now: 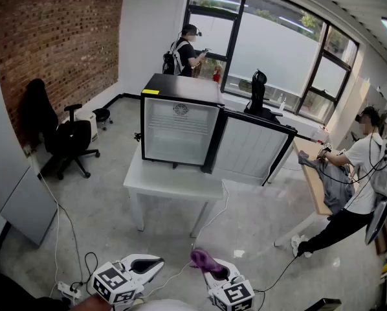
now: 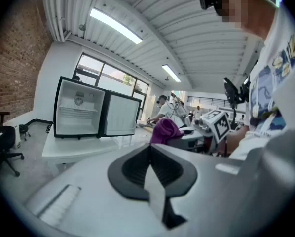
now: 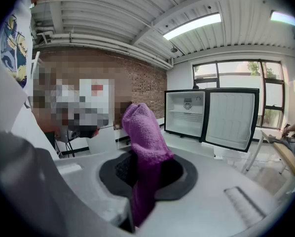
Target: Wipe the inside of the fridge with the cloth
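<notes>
A small black fridge [image 1: 180, 118] stands on a white table [image 1: 171, 183] with its door [image 1: 252, 149] swung open to the right; its white inside [image 2: 77, 115] is bare, and the fridge [image 3: 187, 113] also shows in the right gripper view. My right gripper [image 1: 210, 264] is shut on a purple knitted cloth [image 1: 205, 258], which sticks up from between the jaws [image 3: 142, 137]. My left gripper [image 1: 148, 264] is shut with nothing in it [image 2: 150, 154]. Both grippers are low at the near edge of the head view, well short of the table.
A black office chair [image 1: 67, 141] stands at the left by the brick wall. A cable [image 1: 64, 225] runs over the floor to a power strip [image 1: 67, 290]. One person [image 1: 187, 50] stands at the far window, another [image 1: 355, 186] leans at a wooden table [image 1: 313, 180] on the right.
</notes>
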A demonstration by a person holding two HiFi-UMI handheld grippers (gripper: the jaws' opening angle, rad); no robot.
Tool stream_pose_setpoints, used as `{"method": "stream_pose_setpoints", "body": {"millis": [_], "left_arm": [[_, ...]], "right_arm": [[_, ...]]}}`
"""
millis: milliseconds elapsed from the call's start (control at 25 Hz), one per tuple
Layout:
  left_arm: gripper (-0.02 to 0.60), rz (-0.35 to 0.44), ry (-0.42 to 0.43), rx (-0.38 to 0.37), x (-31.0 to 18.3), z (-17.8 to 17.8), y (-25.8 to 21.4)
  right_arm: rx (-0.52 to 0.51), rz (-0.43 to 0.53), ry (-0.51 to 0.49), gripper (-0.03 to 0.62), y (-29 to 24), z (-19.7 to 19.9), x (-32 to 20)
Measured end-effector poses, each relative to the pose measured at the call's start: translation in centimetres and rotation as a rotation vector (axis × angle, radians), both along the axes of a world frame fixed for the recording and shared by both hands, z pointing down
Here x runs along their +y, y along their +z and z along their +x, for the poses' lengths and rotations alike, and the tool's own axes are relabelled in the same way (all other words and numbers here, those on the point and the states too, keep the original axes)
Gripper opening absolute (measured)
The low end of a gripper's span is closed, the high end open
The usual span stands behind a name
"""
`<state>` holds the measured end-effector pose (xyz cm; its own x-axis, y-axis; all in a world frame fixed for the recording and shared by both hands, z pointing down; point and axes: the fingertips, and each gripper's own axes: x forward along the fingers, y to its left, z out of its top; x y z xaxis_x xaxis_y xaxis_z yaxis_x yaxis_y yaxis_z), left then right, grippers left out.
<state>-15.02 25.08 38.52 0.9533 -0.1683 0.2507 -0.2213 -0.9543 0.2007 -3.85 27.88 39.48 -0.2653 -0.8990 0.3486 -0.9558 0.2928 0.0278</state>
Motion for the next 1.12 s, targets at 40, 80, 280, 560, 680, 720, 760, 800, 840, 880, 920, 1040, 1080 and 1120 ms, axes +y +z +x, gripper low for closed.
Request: {"method": "stream_pose_setpoints", "body": {"millis": [40, 80, 280, 560, 680, 720, 760, 800, 840, 880, 920, 1040, 1080, 1120], "left_arm": [[0.006, -0.003, -0.002, 0.000, 0.3, 0.3, 0.1], [0.006, -0.005, -0.005, 0.000, 0.5, 0.5, 0.1], [0.006, -0.003, -0.017, 0.000, 1.4, 1.8, -0.1], [0.006, 0.018, -0.025, 0.006, 2.7, 3.5, -0.4], [0.006, 0.029, -0.035, 0.008, 3.1, 4.2, -1.0], [0.006, 0.028, -0.043, 0.006, 3.2, 4.4, -1.2], [0.006, 0.027, -0.052, 0.004, 3.3, 4.5, -1.2], [0.006, 0.023, -0.064, 0.001, 3.5, 4.5, -1.3], [0.006, 0.018, -0.077, -0.003, 3.8, 4.4, -1.3], [0.006, 0.013, -0.090, -0.007, 4.1, 4.4, -1.4], [0.006, 0.009, -0.100, -0.012, 4.3, 4.4, -1.5], [0.006, 0.012, -0.125, -0.026, 4.3, 4.6, -1.8], [0.006, 0.013, -0.133, -0.032, 4.2, 4.6, -1.7], [0.006, 0.012, -0.140, -0.039, 4.2, 4.6, -1.6]], "right_arm": [[-0.002, -0.004, 0.000, 0.052, 0.1, 0.3, 0.3], [-0.003, -0.007, 0.000, 0.052, 0.2, 0.6, 0.7], [0.007, -0.007, -0.018, 0.052, 0.0, 1.8, 1.7], [0.033, -0.033, -0.074, 0.052, 0.4, 3.2, 2.9], [0.020, -0.018, -0.081, 0.052, -0.2, 3.9, 3.2], [0.006, -0.017, -0.083, 0.052, -0.3, 4.1, 3.2], [-0.009, -0.017, -0.085, 0.052, -0.3, 4.2, 3.3], [-0.024, -0.021, -0.089, 0.052, -0.3, 4.3, 3.5], [-0.039, -0.025, -0.094, 0.052, -0.3, 4.3, 3.7], [-0.051, -0.029, -0.099, 0.052, -0.3, 4.4, 3.9], [-0.060, -0.031, -0.103, 0.052, -0.4, 4.5, 4.0], [-0.075, -0.021, -0.111, 0.052, -0.5, 5.1, 3.8], [-0.079, -0.019, -0.114, 0.052, -0.4, 5.2, 3.6], [-0.081, -0.018, -0.117, 0.052, -0.3, 5.4, 3.5]]}}
